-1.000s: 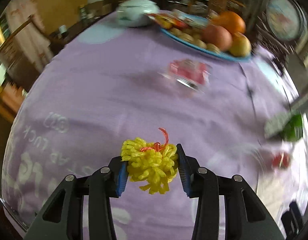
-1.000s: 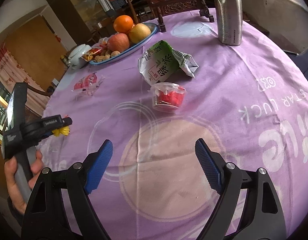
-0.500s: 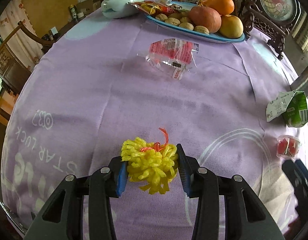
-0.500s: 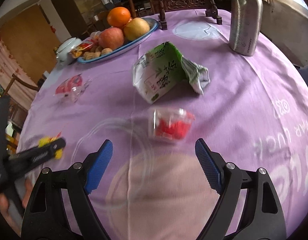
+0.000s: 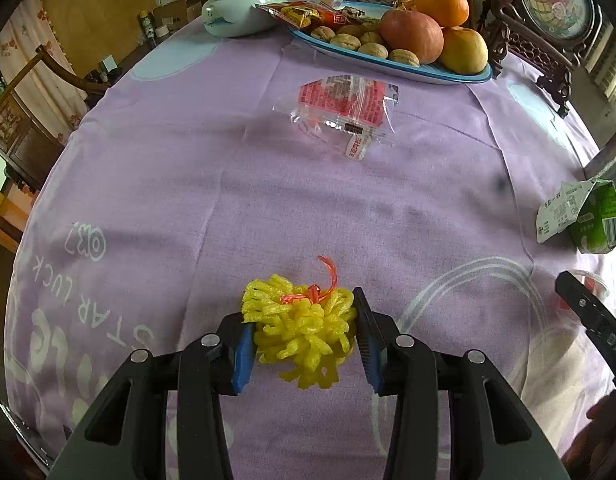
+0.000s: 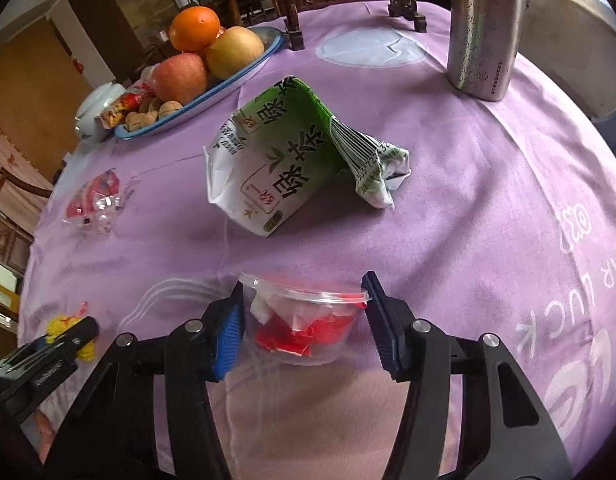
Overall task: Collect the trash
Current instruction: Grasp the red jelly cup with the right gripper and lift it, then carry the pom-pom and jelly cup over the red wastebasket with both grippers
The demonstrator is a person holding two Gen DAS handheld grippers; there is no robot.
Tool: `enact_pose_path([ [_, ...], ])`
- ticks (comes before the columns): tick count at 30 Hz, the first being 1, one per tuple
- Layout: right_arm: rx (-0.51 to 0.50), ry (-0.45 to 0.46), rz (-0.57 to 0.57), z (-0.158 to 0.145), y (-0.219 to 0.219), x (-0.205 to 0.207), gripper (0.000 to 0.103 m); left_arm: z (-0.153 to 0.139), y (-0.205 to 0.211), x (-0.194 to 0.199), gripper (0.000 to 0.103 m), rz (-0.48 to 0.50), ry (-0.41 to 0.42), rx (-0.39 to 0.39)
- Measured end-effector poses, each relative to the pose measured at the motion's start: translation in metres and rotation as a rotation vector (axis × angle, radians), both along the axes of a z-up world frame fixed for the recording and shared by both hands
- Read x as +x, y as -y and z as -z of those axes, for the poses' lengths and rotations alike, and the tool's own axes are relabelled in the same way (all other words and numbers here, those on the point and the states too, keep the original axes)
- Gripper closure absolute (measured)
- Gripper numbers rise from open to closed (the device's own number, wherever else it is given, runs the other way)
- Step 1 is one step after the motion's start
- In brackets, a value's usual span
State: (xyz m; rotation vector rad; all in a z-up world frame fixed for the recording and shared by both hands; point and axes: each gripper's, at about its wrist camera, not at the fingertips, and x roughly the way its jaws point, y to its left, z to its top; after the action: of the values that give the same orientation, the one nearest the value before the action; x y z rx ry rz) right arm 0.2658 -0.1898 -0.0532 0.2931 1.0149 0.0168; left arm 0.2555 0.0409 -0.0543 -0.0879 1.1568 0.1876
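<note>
- My left gripper (image 5: 304, 340) pinches the yellow foam net (image 5: 302, 330), held above the table (image 5: 188, 168) near its front edge.
- My right gripper (image 6: 304, 330) has just been closing; its jaws now flank the clear cup (image 6: 304, 326) of red scraps, pads at its rim.
- The carton (image 6: 292, 160) lies toward the table's middle, the wrapper (image 6: 94, 204) by the left edge.

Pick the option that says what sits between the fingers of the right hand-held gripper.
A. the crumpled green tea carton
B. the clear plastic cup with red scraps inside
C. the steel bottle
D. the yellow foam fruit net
B: in the right wrist view the clear plastic cup sits between the blue pads of the right hand-held gripper, whose jaws have just been closing on it.
</note>
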Motion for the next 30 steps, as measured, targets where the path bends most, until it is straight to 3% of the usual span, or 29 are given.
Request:
enact_pose_path([
  [8, -0.043, 0.086, -0.047, -0.032, 0.000, -0.050, 0.047, -0.005, 0.005, -0.005, 0.059, 0.021, 0.019, -0.006],
  [12, -0.067, 0.130, -0.057, -0.048, 0.009, -0.093, 0.048, -0.016, 0.019, -0.013, 0.059, 0.107, 0.039, -0.079],
  [14, -0.063, 0.145, -0.053, -0.054, 0.017, -0.117, 0.048, -0.023, 0.029, -0.023, 0.059, 0.143, 0.069, -0.066],
  [24, -0.050, 0.157, 0.030, -0.058, 0.060, -0.221, 0.048, -0.038, 0.143, -0.104, 0.059, 0.542, 0.098, -0.037],
  [30, -0.013, 0.182, 0.105, -0.049, 0.088, -0.265, 0.048, -0.042, 0.181, -0.163, 0.059, 0.687, 0.117, -0.031],
])
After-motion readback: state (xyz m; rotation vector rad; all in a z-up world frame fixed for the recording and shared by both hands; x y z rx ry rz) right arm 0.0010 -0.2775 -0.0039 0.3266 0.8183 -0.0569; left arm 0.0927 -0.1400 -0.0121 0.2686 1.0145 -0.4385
